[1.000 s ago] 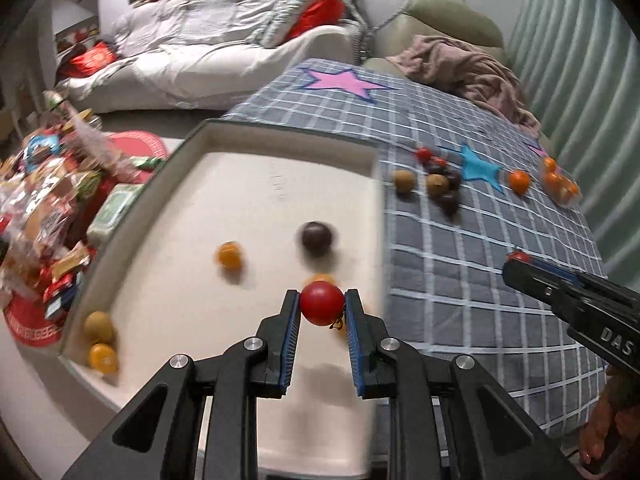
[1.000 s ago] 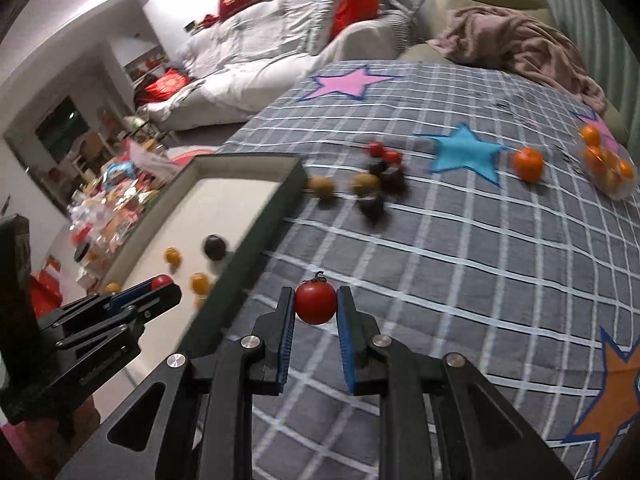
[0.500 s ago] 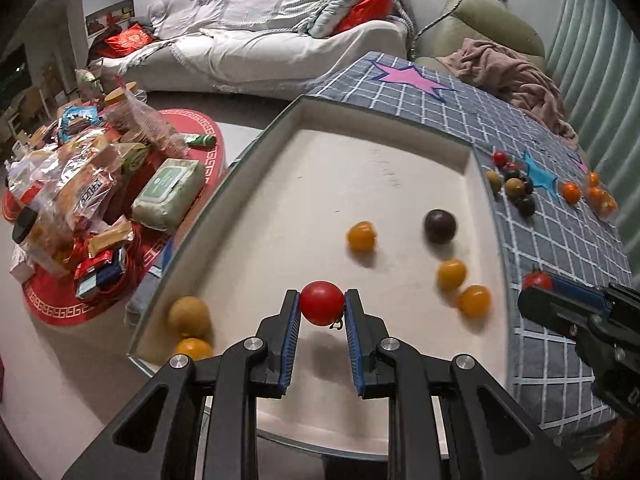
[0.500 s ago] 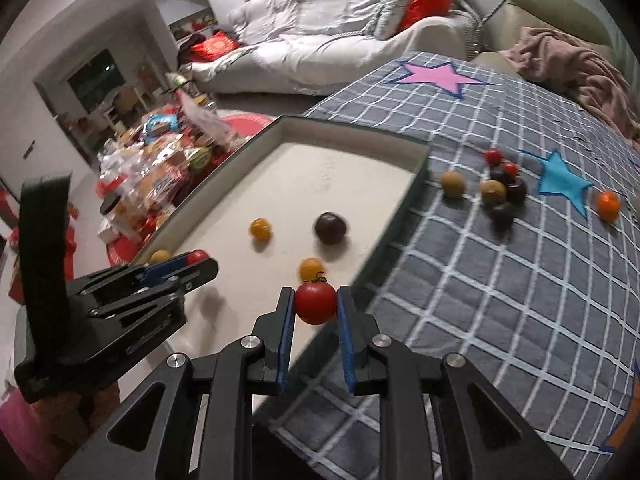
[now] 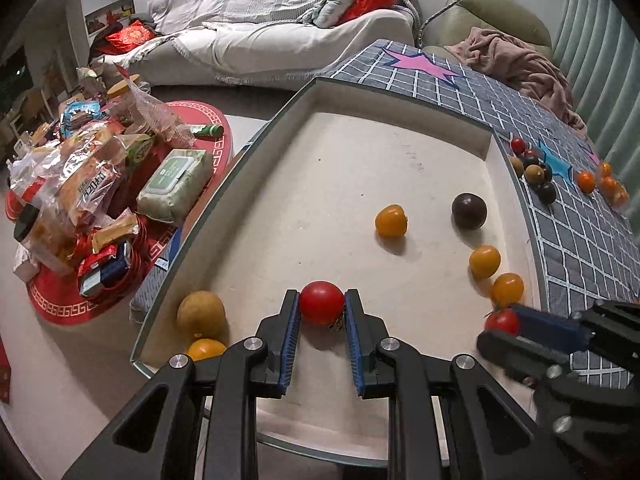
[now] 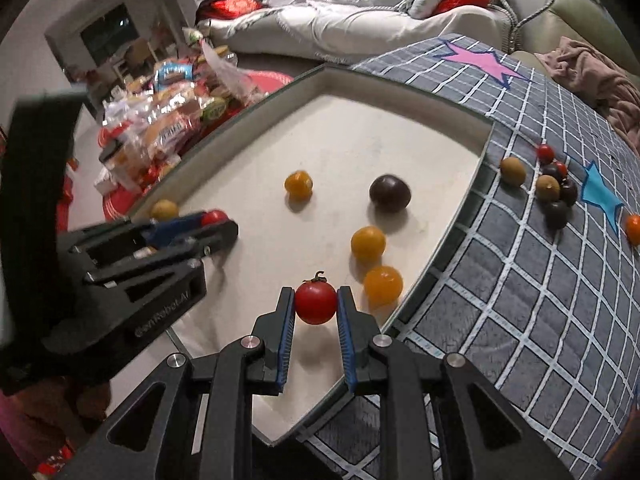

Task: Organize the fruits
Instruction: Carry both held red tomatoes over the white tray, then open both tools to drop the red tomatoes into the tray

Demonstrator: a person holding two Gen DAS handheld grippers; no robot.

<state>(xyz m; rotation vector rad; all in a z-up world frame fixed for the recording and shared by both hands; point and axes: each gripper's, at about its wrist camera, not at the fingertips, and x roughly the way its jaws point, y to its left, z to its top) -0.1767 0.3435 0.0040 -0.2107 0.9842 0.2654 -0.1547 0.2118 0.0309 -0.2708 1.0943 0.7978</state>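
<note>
**Both tongs loaded over tray**

My left gripper clamps a smooth red cherry tomato; my right gripper clamps a stemmed red cherry tomato. Both hang above the shallow cream rectangular tray. Just beside the right tomato lie two round yellow tomatoes; a dark purple round fruit sits further in. The tray rests on a grey checked cloth with stars; a white-covered sofa stands behind.

White-covered sofa, pale floor, red round rug.
</note>
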